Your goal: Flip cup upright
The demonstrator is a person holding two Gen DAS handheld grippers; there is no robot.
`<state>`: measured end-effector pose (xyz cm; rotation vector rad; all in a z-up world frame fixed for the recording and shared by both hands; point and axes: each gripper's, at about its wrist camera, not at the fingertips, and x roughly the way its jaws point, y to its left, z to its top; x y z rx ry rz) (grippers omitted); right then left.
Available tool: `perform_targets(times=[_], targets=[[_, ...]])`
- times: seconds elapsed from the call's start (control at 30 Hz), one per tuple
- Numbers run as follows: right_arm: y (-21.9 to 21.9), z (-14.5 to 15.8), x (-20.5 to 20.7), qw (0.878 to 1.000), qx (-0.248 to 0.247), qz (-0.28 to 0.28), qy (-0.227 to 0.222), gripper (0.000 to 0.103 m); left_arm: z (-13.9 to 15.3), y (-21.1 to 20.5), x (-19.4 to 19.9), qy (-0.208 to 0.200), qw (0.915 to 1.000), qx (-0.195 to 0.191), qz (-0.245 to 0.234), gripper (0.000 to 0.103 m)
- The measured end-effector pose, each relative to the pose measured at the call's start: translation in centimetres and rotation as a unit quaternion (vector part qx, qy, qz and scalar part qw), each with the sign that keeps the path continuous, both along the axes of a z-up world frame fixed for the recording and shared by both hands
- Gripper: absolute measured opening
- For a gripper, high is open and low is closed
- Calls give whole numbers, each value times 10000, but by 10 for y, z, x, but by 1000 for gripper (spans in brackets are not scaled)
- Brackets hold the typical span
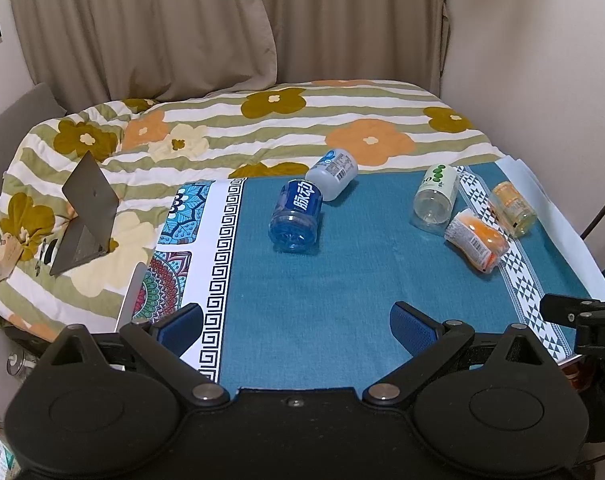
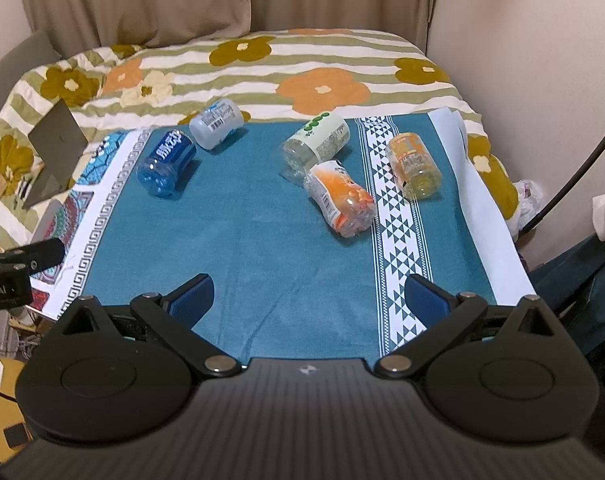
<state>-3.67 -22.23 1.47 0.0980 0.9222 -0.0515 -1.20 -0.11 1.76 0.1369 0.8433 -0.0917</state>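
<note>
Several cut-bottle cups lie on their sides on a teal cloth [image 1: 322,300] [image 2: 242,232]. A blue cup [image 1: 296,216] [image 2: 167,164] lies left, a white cup [image 1: 333,174] [image 2: 216,123] behind it. A green-dotted clear cup [image 1: 436,196] [image 2: 316,144], an orange-label cup [image 1: 476,238] [image 2: 342,198] and a yellow cup [image 1: 513,209] [image 2: 413,166] lie right. My left gripper [image 1: 296,326] is open and empty, above the cloth's near edge. My right gripper [image 2: 308,298] is open and empty, near side of the orange-label cup.
A floral quilt [image 1: 262,128] covers the bed behind the cloth. A half-open grey laptop [image 1: 84,220] [image 2: 52,152] rests on the quilt at left. Curtains and a wall stand behind. A dark cable [image 2: 574,176] hangs at the right.
</note>
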Motion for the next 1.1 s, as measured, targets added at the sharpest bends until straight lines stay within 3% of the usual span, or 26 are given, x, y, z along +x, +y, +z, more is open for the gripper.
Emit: perform_targets(times=[0.27,0.6,0.73,0.9,1.1], targets=[[-14,1,6,9998,138,140,-64,103,8,-6,20,-30,9999,113,111,101],[-39,-8,43,9971,448,605,63,103,18,-9,86,-35,9999,122,83,101],[-33,-16,59,9961,341,799,163,103,2,-6,128,289,9996,10,-73,101],[-26,-32,78,9979,101,597,215,103,-27,-6,179,652,9974,53,-296,101],[-25,-56,106,9982,314,264,437,103,-67,-7,236,1286,9901,88,-550,100]])
